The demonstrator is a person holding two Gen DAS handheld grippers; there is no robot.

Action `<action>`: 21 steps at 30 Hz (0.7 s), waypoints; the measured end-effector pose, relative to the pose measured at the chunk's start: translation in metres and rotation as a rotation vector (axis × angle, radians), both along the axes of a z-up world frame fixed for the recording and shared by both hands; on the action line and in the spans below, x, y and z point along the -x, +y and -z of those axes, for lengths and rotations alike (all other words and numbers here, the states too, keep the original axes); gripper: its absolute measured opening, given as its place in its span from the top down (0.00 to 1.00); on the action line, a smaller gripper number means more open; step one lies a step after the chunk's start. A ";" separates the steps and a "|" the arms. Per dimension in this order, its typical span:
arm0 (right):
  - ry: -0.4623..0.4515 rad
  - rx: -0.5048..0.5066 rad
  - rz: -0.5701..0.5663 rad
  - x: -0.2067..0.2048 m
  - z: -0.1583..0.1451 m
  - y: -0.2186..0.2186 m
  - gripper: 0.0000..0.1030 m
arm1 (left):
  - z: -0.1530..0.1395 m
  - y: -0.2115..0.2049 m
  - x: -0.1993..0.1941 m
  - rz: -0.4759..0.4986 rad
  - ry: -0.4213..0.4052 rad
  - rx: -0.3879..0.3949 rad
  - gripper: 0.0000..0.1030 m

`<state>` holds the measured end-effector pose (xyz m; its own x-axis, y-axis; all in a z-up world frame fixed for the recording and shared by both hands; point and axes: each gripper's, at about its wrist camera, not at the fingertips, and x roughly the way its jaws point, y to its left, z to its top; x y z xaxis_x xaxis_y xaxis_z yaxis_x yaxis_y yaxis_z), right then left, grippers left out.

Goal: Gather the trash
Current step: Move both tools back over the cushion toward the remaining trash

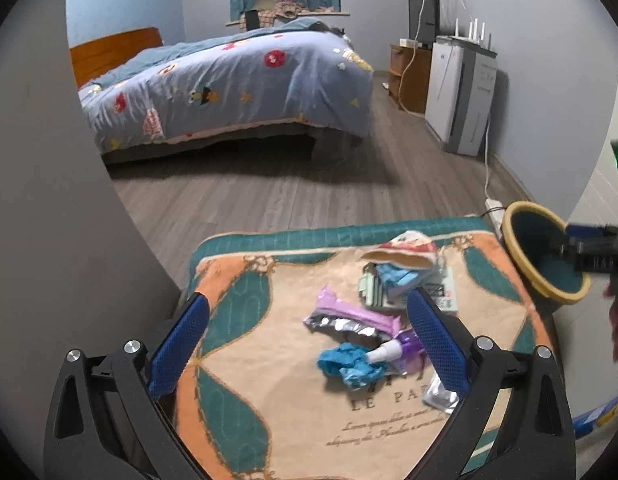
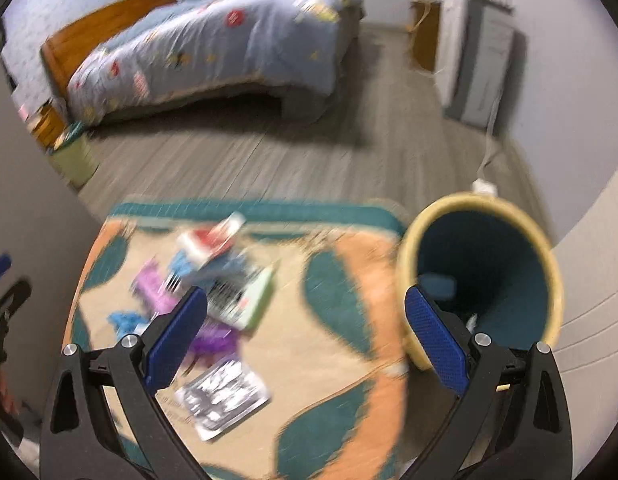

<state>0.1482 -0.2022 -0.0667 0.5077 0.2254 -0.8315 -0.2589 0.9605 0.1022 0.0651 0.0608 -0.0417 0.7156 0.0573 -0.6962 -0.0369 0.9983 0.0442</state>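
Trash lies on a patterned rug (image 1: 269, 400): a purple foil wrapper (image 1: 349, 314), crumpled blue paper (image 1: 349, 364), a purple-and-white bottle (image 1: 393, 350), a red-and-white snack bag (image 1: 405, 252), a green-white box (image 1: 441, 294) and a silver packet (image 1: 439, 394). My left gripper (image 1: 309, 340) is open above the pile, holding nothing. A teal bin with a yellow rim (image 2: 485, 272) stands at the rug's right edge. My right gripper (image 2: 305, 336) is open and empty, its right finger by the bin's rim. The blurred right wrist view shows the silver packet (image 2: 223, 394) and the rug (image 2: 333, 360).
A bed with a blue quilt (image 1: 229, 88) stands across the wood floor (image 1: 269, 200). A white appliance (image 1: 461, 92) and wooden cabinet (image 1: 409, 76) line the right wall. A power strip (image 1: 495, 206) and cable lie by the bin. A grey wall (image 1: 49, 200) is close on the left.
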 end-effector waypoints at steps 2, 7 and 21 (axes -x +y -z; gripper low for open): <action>0.016 0.029 -0.055 0.004 0.010 0.015 0.06 | 0.008 0.007 -0.002 -0.013 0.031 0.011 0.05; 0.031 0.068 -0.164 0.007 0.026 0.050 0.06 | 0.026 0.019 -0.002 -0.026 0.076 0.024 0.05; 0.074 0.147 -0.454 0.010 0.084 0.120 0.06 | 0.064 0.041 -0.018 -0.028 0.186 0.021 0.05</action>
<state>0.1387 -0.0824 -0.1510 0.3233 0.2882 -0.9013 -0.6526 0.7577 0.0082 0.0832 0.1017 -0.1052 0.5730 0.0588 -0.8174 -0.0574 0.9979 0.0316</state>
